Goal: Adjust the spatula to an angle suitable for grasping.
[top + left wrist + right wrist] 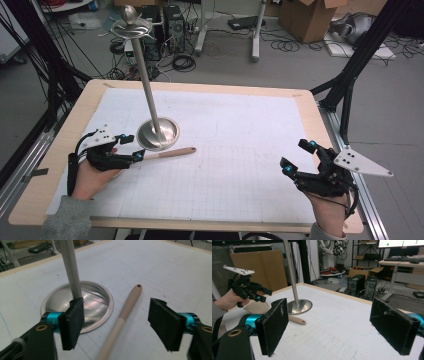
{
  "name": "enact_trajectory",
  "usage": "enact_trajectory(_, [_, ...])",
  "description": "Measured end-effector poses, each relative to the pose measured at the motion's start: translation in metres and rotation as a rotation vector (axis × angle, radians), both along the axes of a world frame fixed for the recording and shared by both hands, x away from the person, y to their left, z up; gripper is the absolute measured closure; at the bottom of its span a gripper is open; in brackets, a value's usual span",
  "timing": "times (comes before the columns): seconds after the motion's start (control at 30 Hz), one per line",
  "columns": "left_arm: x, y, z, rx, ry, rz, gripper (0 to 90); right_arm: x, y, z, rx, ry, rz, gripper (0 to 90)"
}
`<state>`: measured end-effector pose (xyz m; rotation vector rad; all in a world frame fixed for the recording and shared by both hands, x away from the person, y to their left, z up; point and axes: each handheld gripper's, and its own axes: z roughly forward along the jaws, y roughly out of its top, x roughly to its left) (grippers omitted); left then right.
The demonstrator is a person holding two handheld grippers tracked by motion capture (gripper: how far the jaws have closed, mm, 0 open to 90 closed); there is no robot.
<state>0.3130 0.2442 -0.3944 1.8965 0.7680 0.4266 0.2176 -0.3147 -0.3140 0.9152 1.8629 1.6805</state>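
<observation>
From the high view we see our left gripper low on the table's left side, its jaws set around the near end of a wooden-handled utensil that lies flat on the gridded sheet, just in front of the round base of a tall metal stand; the stand's upper rack carries a spoon-like piece, and nothing else hangs there. Our right gripper rests well apart at the right side, spread wide and holding nothing. In the left gripper view the utensil's handle runs up between the two black pads with clear gaps on both sides, so we have it straddled but not gripped; the stand's base sits just beside it. In the right gripper view our own jaws stand wide and bare, and across the sheet we see the left gripper and the handle's end by the stand's base. We judge the pick-up barely begun: closing, lifting and hanging on the stand all remain.
</observation>
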Motion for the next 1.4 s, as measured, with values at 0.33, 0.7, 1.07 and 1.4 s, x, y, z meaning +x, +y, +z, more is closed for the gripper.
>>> enact_trajectory(0.33, [0.002, -0.005, -0.005, 0.047, 0.026, 0.019, 56.4, -0.001, -0.001, 0.000, -0.008, 0.012, -0.007, 14.6])
enact_trajectory(0.7, [0.006, -0.013, -0.014, 0.116, 0.065, 0.028, 69.6, 0.000, 0.001, -0.001, -0.026, 0.021, 0.005, 14.7])
enact_trajectory(1.07, [0.009, -0.015, -0.019, 0.170, 0.075, 0.054, 79.5, 0.001, 0.004, -0.002, -0.047, 0.028, 0.014, 15.0])
enact_trajectory(1.4, [0.017, -0.012, -0.025, 0.196, 0.138, 0.086, 86.7, -0.001, 0.002, -0.002, -0.049, 0.026, 0.012, 15.1])
